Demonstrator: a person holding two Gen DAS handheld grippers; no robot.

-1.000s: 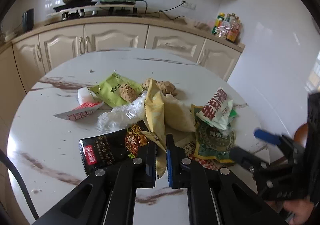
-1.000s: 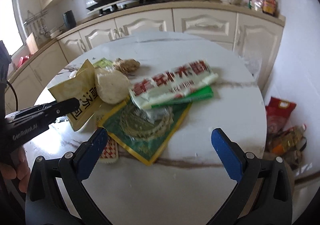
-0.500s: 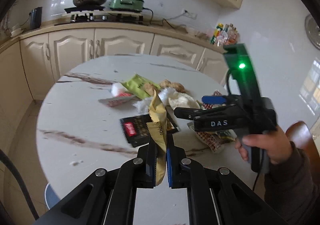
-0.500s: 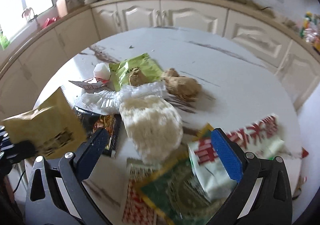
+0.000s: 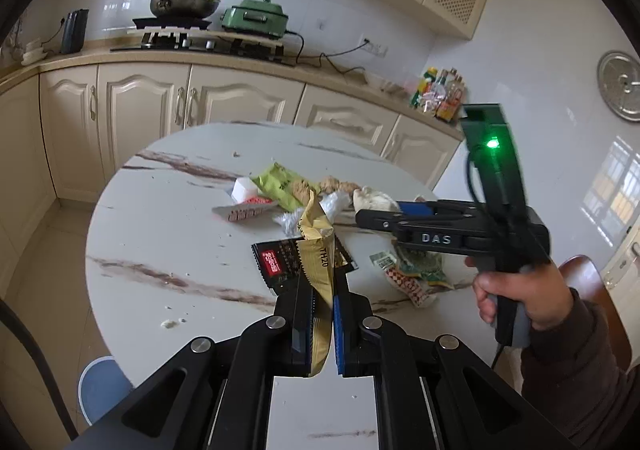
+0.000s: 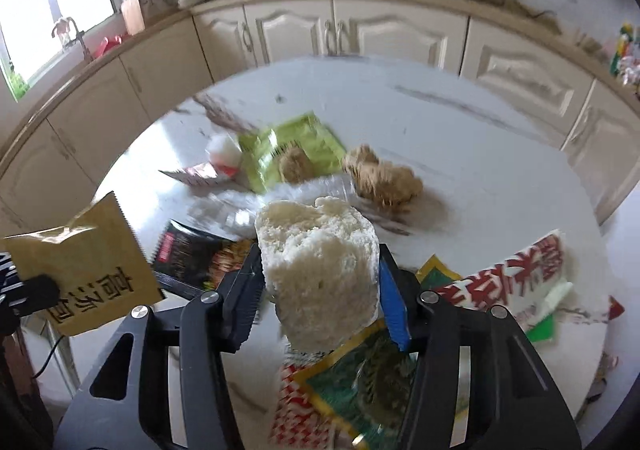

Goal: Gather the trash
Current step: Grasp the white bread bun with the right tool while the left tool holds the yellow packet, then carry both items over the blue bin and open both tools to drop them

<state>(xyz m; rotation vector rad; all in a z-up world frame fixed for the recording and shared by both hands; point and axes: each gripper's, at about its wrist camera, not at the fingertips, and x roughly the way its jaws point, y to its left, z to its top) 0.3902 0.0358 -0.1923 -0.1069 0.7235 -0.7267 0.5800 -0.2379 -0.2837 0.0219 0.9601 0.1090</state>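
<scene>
My left gripper [image 5: 322, 324] pinches the gold packet [image 5: 317, 250] upright above the round marble table [image 5: 168, 218]. My right gripper [image 6: 320, 290] has just been closing, its jaws now pressing the white crumpled wad [image 6: 320, 270] over the wrappers.

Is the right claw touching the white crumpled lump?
Touching. In the right wrist view, the right claw, which has just been closing, presses both pads against the white lump.

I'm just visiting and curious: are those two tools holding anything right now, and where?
The left gripper pinches the gold packet by its lower end. The right gripper has just been closing, its fingers around the white crumpled wad's sides.
</scene>
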